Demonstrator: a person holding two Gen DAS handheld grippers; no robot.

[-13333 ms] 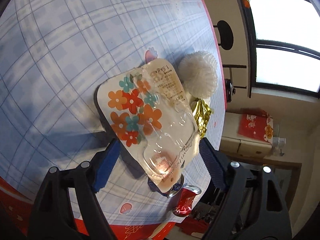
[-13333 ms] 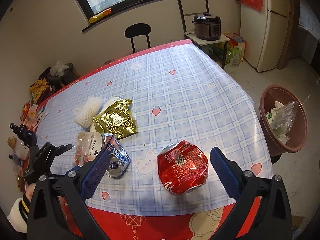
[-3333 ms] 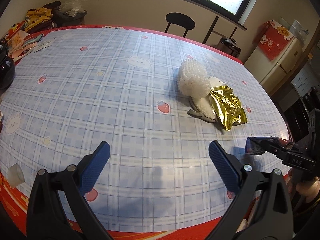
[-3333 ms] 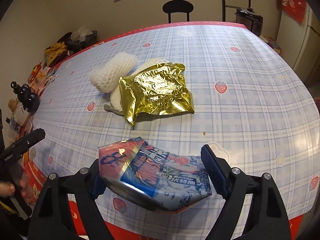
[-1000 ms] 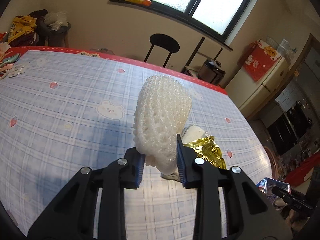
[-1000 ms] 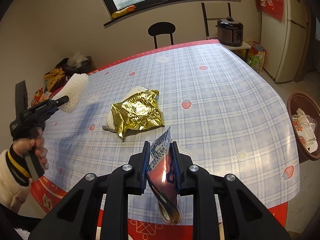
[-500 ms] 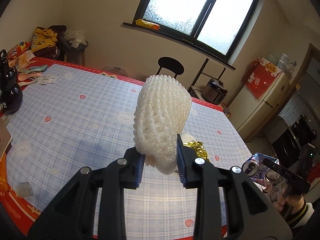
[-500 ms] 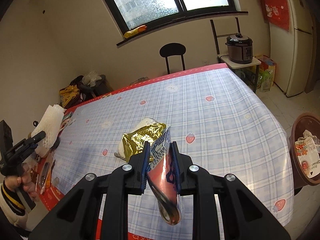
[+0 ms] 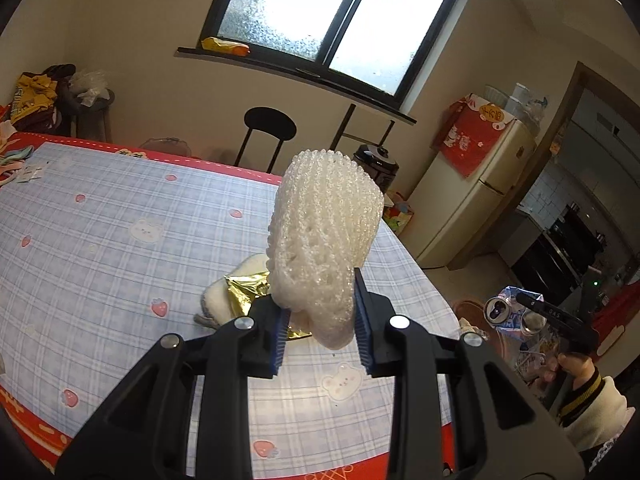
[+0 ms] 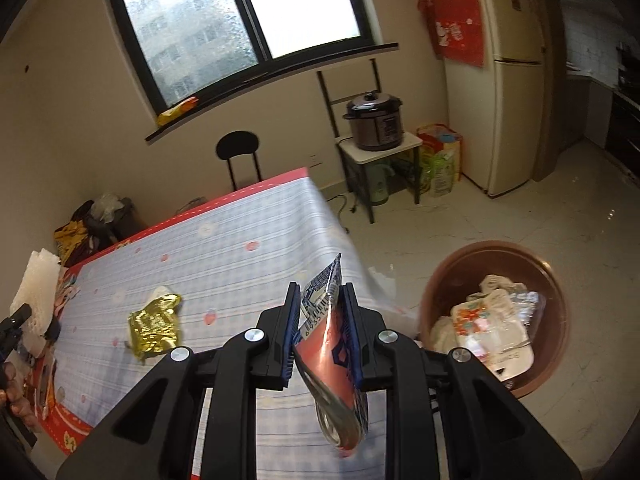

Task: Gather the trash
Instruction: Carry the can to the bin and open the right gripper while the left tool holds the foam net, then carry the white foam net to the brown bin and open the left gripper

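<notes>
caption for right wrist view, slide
Right gripper clamps a crushed can above the table edge, brown bin ahead.

Between the left gripper's (image 9: 319,336) ribbed blue pads sits a white foam net (image 9: 325,240), bumpy and faintly glistening. The right gripper (image 10: 322,336) pinches a flattened can (image 10: 334,364), shiny printed metal. Below lie a crinkled, glossy gold foil bag (image 10: 155,330) and a smooth plastic tablecloth (image 10: 240,264).

**Both my grippers clamped, both raised**

My left gripper (image 9: 318,334) tilts downward, its blue pads pressed against the white foam net (image 9: 324,240) it carries. My right gripper (image 10: 322,340) also slants down, jaws nearly together on a flattened can (image 10: 334,364). My right hand (image 9: 568,364), in a cream cuff, grips its handle.
</notes>
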